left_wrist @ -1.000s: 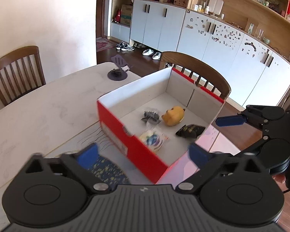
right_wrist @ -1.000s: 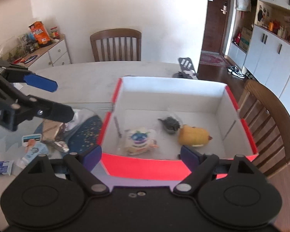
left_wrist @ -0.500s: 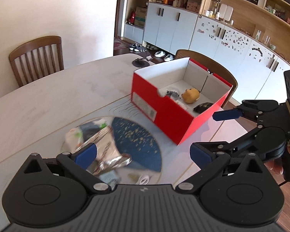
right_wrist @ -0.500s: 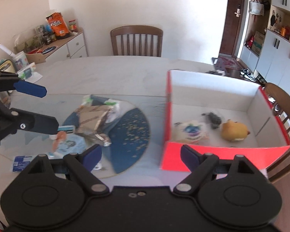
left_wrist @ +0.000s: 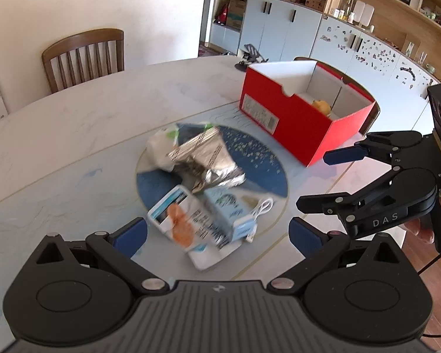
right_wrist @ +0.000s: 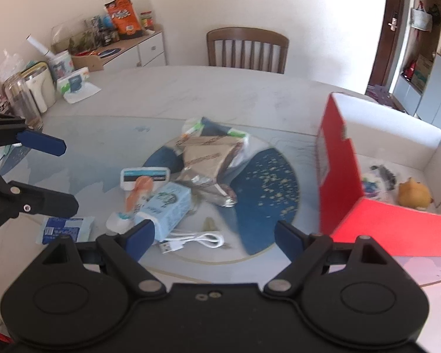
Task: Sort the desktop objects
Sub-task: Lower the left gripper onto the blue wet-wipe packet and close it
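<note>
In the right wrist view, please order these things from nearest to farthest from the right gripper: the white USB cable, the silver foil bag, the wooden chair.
1. White USB cable: on the table just ahead of the right gripper, between its open fingers.
2. Silver foil bag: further ahead, in the middle of the pile on the round blue mat.
3. Wooden chair: beyond the table's far edge, by the wall.

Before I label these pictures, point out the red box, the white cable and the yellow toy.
red box (left_wrist: 291,123), left wrist view, on its red side wall.
white cable (right_wrist: 197,239), right wrist view, on its coiled middle.
yellow toy (right_wrist: 413,194), right wrist view, on its body.
</note>
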Motion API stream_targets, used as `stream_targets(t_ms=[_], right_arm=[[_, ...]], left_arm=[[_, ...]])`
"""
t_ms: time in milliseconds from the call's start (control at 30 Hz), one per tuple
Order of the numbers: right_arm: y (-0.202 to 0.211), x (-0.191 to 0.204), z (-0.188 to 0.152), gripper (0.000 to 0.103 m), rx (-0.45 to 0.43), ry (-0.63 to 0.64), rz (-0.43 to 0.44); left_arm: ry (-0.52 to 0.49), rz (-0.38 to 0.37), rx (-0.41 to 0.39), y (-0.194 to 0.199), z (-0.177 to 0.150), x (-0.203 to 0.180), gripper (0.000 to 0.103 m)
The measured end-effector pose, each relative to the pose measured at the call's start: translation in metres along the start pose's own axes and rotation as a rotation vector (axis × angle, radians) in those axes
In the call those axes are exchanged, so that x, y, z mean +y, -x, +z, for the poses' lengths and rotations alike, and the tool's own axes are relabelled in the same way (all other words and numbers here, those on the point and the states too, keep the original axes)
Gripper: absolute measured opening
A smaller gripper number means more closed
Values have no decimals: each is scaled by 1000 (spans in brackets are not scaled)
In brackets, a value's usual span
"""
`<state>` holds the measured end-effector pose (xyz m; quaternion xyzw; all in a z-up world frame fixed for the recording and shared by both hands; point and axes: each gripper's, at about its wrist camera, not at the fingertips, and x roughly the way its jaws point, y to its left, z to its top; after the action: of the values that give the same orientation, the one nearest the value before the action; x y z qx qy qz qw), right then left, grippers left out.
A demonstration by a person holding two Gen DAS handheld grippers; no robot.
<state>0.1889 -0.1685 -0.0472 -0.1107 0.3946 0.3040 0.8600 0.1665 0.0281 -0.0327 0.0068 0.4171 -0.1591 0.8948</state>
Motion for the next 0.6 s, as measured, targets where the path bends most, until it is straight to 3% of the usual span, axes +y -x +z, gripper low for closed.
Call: stream_targets(t_ms=[600], right_arm=[[-52, 32, -24, 88, 61, 84, 30]], left_arm=[[-31, 8, 73, -19, -70, 35, 103]])
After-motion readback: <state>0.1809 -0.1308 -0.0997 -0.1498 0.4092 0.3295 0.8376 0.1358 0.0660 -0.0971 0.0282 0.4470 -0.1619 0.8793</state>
